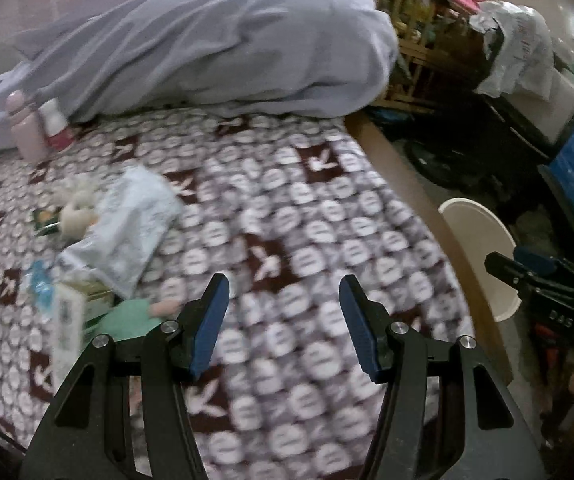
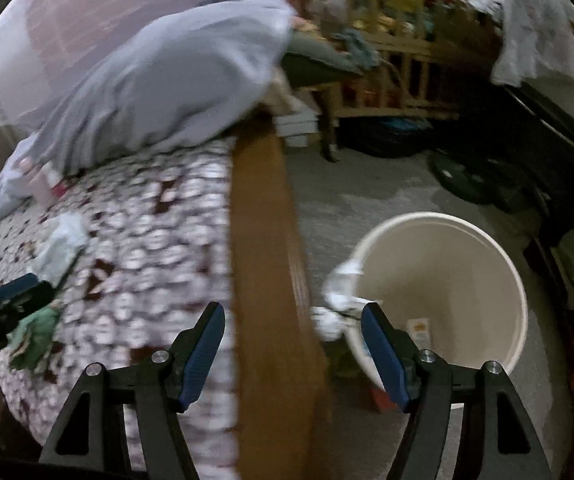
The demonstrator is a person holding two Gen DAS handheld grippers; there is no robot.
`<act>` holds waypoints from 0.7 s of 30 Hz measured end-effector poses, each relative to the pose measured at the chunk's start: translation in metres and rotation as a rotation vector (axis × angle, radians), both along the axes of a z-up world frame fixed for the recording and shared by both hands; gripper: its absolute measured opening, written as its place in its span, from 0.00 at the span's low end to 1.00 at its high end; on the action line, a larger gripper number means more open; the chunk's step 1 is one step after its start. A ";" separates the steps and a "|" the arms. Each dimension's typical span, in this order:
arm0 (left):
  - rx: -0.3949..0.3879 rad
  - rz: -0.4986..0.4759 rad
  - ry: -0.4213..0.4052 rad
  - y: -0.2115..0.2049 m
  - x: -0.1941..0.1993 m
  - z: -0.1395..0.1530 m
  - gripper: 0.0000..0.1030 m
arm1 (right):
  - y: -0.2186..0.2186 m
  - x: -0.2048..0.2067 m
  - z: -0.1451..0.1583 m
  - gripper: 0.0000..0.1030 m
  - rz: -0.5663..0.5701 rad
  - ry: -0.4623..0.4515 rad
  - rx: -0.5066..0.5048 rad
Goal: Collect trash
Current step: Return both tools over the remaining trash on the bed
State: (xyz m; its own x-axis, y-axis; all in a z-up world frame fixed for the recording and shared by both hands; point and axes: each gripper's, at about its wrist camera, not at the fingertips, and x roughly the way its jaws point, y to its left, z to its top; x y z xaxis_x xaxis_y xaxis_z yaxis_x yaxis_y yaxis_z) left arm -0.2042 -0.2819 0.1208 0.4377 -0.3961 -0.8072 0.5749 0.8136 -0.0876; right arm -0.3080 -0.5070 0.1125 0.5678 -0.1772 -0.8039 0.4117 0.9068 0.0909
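Note:
On the patterned bedspread (image 1: pixel 287 216), a heap of trash lies left of my left gripper (image 1: pixel 284 282): a crumpled white plastic bag (image 1: pixel 127 220), a green wad (image 1: pixel 127 318), a white carton (image 1: pixel 67 320) and a blue wrapper (image 1: pixel 39 280). That gripper is open and empty above the bedspread. My right gripper (image 2: pixel 293 309) is open over the wooden bed rail (image 2: pixel 267 272), with nothing pressed by its pads. Beyond it, a blurred crumpled white paper (image 2: pixel 339 300) shows against the left outer wall of the cream bucket (image 2: pixel 487 248). Small scraps (image 2: pixel 419 328) lie in the bucket's bottom.
A grey duvet (image 1: pixel 215 40) is bunched at the bed's far end, with a pink bottle (image 1: pixel 27 132) beside it. The bucket stands on grey carpet (image 2: pixel 367 196) by the bed. Wooden furniture (image 2: pixel 399 72), dark bags and boxes crowd the floor to the right.

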 end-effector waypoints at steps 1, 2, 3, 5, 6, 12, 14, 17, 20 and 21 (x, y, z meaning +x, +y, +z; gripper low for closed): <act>0.005 0.006 -0.007 0.007 -0.001 0.001 0.54 | 0.010 0.004 0.002 0.69 0.017 -0.003 0.003; 0.010 0.013 -0.014 0.013 -0.001 0.003 0.54 | 0.017 0.006 0.003 0.69 0.031 -0.007 0.006; 0.014 0.021 -0.021 0.020 -0.001 0.004 0.54 | 0.029 0.010 0.005 0.69 0.052 -0.012 0.013; 0.021 0.039 -0.032 0.035 0.000 0.006 0.54 | 0.046 0.017 0.007 0.69 0.081 -0.013 0.018; 0.023 0.044 -0.035 0.040 0.002 0.006 0.54 | 0.056 0.021 0.007 0.69 0.096 -0.013 0.019; 0.039 0.097 -0.062 0.078 0.007 0.009 0.54 | 0.106 0.043 0.006 0.70 0.167 -0.014 0.044; 0.038 0.115 -0.067 0.089 0.009 0.010 0.54 | 0.118 0.048 0.006 0.70 0.183 -0.015 0.046; 0.037 0.145 -0.069 0.109 0.013 0.010 0.54 | 0.136 0.057 0.004 0.70 0.208 -0.006 0.049; 0.039 0.166 -0.070 0.127 0.017 0.009 0.54 | 0.151 0.064 0.003 0.70 0.231 0.003 0.054; 0.041 0.173 -0.067 0.133 0.018 0.009 0.54 | 0.157 0.066 0.002 0.70 0.241 0.008 0.054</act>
